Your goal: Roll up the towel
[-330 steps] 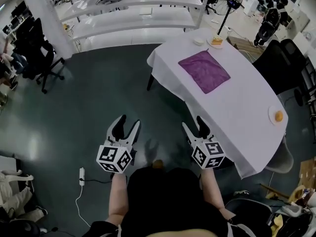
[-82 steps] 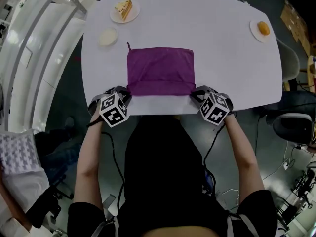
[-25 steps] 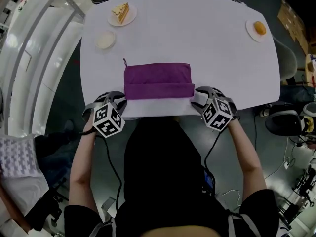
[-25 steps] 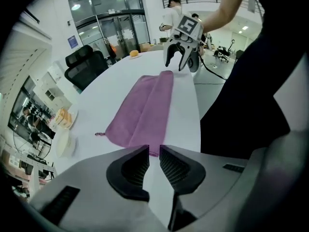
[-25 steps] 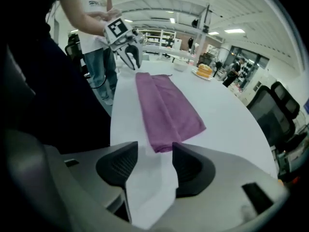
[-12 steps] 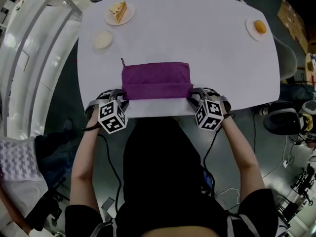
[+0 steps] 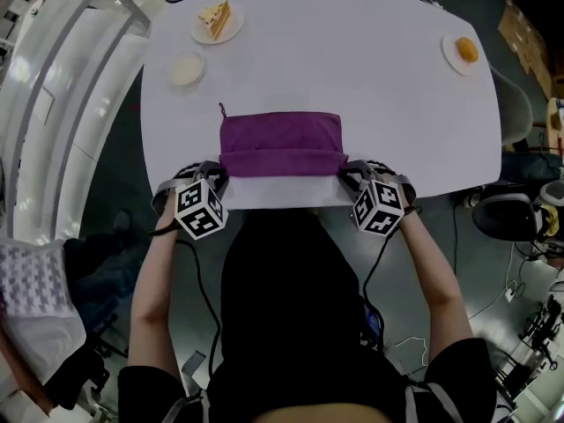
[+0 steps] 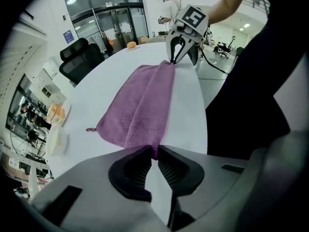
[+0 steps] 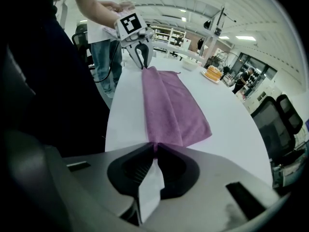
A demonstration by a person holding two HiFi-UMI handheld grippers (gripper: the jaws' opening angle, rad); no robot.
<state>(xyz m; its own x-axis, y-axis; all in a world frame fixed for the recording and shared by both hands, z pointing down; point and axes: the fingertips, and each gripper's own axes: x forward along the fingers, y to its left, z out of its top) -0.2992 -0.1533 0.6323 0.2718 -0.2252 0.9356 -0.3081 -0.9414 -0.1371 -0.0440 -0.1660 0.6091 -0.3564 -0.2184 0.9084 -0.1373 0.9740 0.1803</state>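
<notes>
Once just closed, both claws (image 8: 153, 151) (image 9: 155, 148) on towel (image 7: 280, 135).

Head view: dim, flat overhead light. White table (image 7: 352, 51) is the brightest area, slightly blown; towel (image 7: 282, 139) shows no glare. Fisheye bends the edges. Gripper views: black vignette all round, ceiling lamps (image 8: 71, 0) at 11 o'clock left, 2 o'clock right; near foreground soft.

The left arm (image 7: 152, 280) and right arm (image 7: 438, 276) are reaching forward, grippers pointing steeply down. The left gripper (image 7: 218, 177) is pinching the towel (image 7: 282, 135) at its near left corner and the right gripper (image 7: 344, 174) at its near right corner. Both pairs of jaws have just been closing on it.
</notes>
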